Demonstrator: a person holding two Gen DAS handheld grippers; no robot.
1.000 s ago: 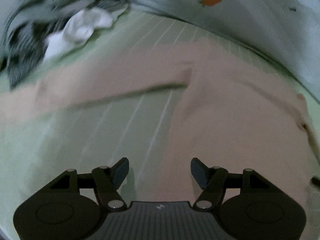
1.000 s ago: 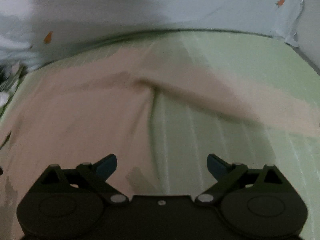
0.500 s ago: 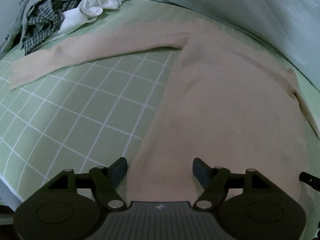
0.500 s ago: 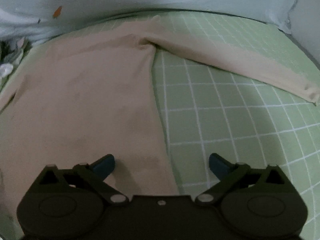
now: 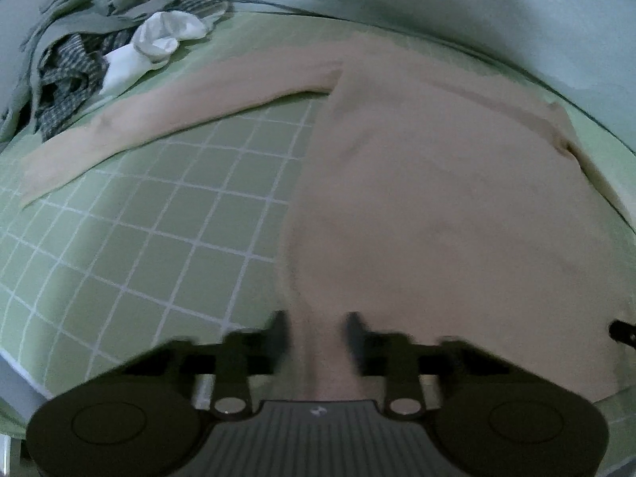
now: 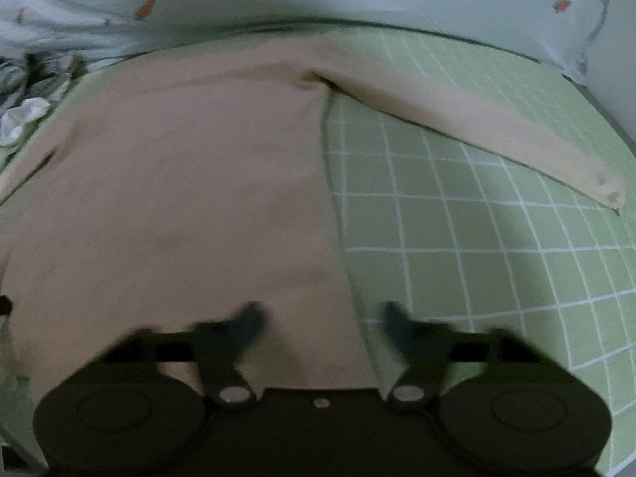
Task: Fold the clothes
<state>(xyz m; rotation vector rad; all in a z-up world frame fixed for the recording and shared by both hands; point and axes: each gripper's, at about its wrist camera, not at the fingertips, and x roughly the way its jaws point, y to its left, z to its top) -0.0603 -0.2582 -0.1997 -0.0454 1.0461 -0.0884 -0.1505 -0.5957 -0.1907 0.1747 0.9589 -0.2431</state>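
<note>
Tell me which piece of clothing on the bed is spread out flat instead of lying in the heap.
The beige long-sleeved top, sleeves stretched out on the green checked sheet. The white garment and the grey checked ones lie crumpled together at the far corner.

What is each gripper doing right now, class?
Left gripper: jaws closing, the hem of the beige shirt between them.
Right gripper: jaws closing, the shirt's other bottom corner between them; no grip yet.

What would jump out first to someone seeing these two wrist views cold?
A beige long-sleeved top lies flat on the green checked sheet, sleeves out to both sides. The left gripper and right gripper are closing over its near hem corners. A heap of clothes lies at far left.
</note>
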